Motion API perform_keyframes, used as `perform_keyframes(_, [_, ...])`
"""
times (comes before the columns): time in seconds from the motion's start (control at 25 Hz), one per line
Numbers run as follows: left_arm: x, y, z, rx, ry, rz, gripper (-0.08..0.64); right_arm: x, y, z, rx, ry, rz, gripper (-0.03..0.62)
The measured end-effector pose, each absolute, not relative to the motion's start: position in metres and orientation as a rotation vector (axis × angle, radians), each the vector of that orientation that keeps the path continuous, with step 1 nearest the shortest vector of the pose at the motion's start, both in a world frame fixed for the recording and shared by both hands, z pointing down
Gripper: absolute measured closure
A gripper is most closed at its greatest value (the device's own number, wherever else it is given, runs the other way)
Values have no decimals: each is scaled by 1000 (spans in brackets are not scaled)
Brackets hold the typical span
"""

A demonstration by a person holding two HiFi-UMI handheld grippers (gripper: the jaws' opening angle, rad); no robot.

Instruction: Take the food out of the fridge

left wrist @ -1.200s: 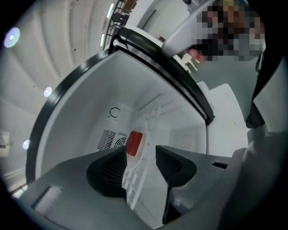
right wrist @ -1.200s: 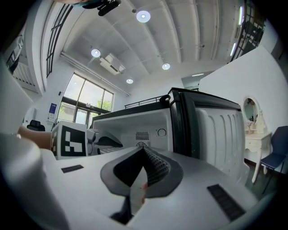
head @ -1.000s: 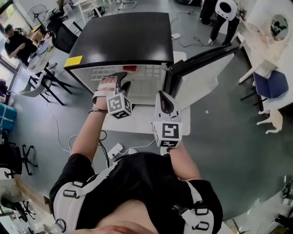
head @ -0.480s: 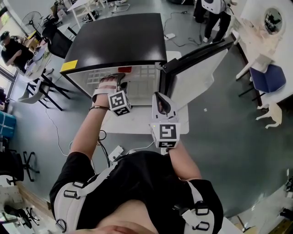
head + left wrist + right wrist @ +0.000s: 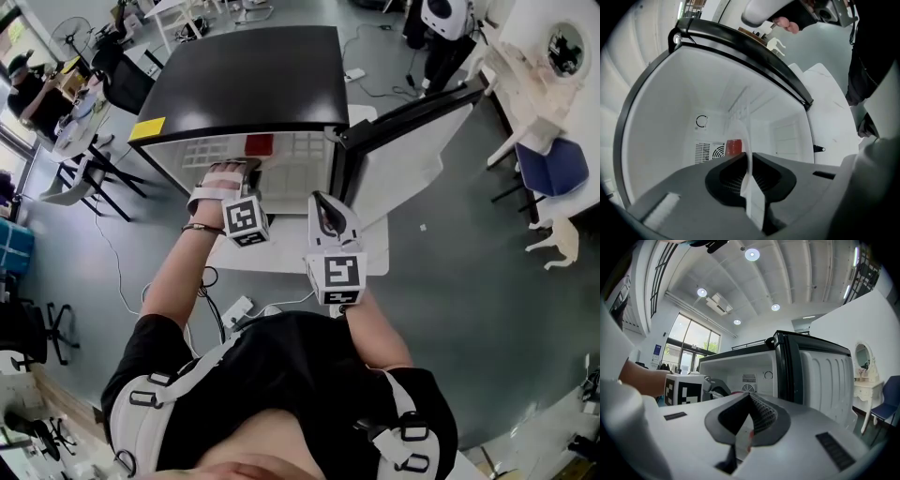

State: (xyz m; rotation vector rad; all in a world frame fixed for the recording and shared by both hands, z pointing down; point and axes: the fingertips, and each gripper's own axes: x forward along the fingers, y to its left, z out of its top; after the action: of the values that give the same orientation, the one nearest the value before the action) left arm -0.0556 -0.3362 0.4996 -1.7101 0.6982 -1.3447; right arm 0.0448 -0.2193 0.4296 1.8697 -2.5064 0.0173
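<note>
A small fridge [image 5: 244,75] with a black top stands with its door [image 5: 412,150] swung open to the right. Its white inside holds a red item [image 5: 259,143], which the left gripper view shows at the back wall [image 5: 733,146] by the fan vent. My left gripper [image 5: 246,171] reaches into the opening. Its jaws are closing on the rim of a thin white plate [image 5: 749,187], seen edge-on between the pads of that gripper [image 5: 746,157]. My right gripper [image 5: 323,199] hangs level in front of the fridge, shut and empty [image 5: 749,397].
The fridge rests on a low white platform [image 5: 281,248] with a power strip [image 5: 234,307] and cables on the floor beside it. Chairs and seated people are at the far left. A white dressing table and a blue chair [image 5: 553,173] stand at the right.
My left gripper's jaws, spread wide before, have come together at the fridge opening. The right gripper has stayed where it was.
</note>
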Motion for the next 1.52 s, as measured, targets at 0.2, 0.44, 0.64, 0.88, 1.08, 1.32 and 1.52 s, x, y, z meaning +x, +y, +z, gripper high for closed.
perform_keyframes(0.2, [-56, -325, 500, -1668, 703, -1321, 532, 40, -221, 432, 1841, -2524, 25, 586])
perform_keyframes(0.44, [-66, -312, 508, -1600, 732, -1301, 546, 32, -226, 431, 1806, -2569, 43, 586])
perform_keyframes(0.64, [-70, -305, 507, -1538, 755, -1274, 546, 24, -232, 433, 1770, -2598, 52, 586])
perform_keyframes(0.88, [-75, -295, 496, -1527, 815, -1239, 546, 15, -239, 433, 1725, -2633, 59, 586])
perform_keyframes(1.08, [-89, -283, 493, -1525, 860, -1265, 546, 4, -245, 434, 1668, -2677, 79, 586])
perform_keyframes(1.32, [-115, -267, 485, -1476, 929, -1289, 545, -18, -249, 434, 1578, -2736, 82, 586])
perform_keyframes(1.52, [-139, -248, 478, -1445, 981, -1343, 545, -37, -252, 432, 1489, -2794, 74, 586])
